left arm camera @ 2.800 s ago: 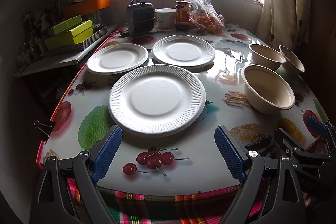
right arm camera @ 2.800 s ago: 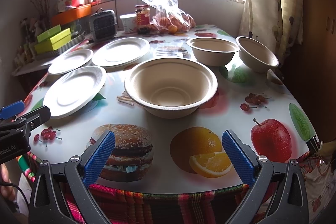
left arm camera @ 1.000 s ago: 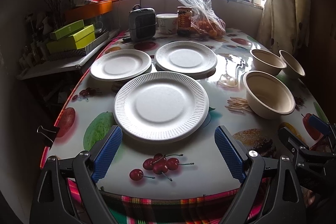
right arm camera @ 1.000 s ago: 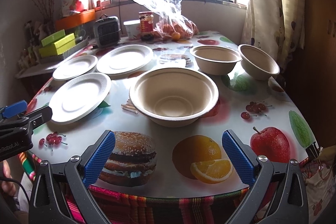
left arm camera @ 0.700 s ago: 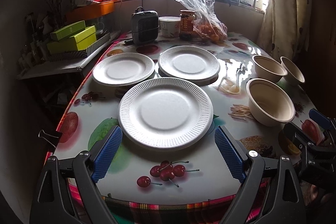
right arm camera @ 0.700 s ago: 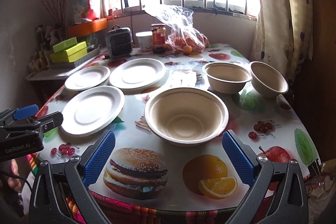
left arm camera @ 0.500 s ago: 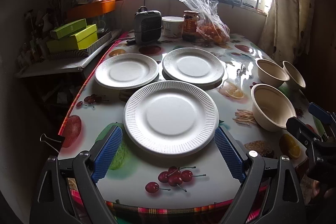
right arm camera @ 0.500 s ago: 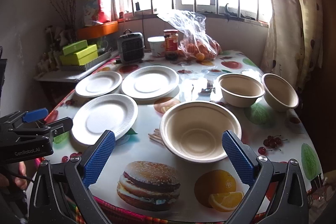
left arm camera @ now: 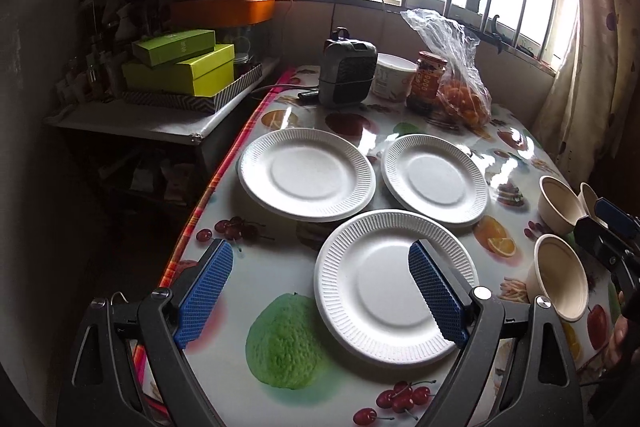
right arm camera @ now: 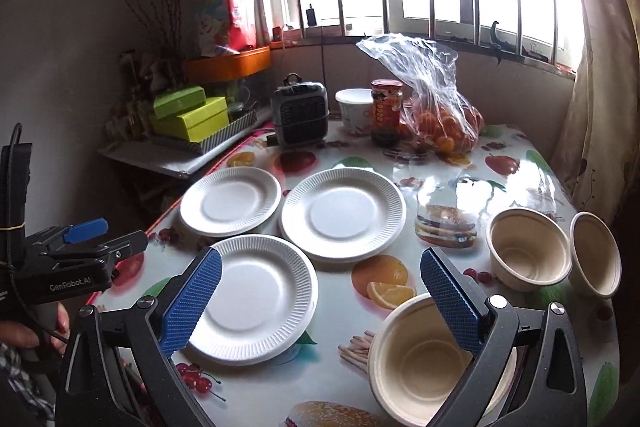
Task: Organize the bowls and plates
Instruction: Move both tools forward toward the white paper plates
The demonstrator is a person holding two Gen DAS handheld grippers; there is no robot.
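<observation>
The left gripper (left arm camera: 320, 291) hangs above the table with its blue-padded jaws spread wide and nothing between them; its right pad sits in front of the nearest white ribbed paper plate (left arm camera: 384, 287), which lies flat on the fruit-printed glossy tablecloth (left arm camera: 256, 275). Beyond that plate lie two more white ribbed paper plates — one to the far left (left arm camera: 306, 173), one to the far right (left arm camera: 434, 179) — close together, each apart from the near one.

The right gripper (right arm camera: 320, 295) is likewise wide open and empty, above the table between the nearest plate and the nearest beige moulded-fibre bowl (right arm camera: 420, 359). Two more beige fibre bowls stand further right: one upright (right arm camera: 524, 251), the other (right arm camera: 596, 255) just beside it, whether touching cannot be told.

At the table's far end stand a small dark heater (right arm camera: 300, 115), a white tub (right arm camera: 354, 109), a red-lidded jar (right arm camera: 386, 111) and a clear plastic bag of oranges (right arm camera: 436, 107).
</observation>
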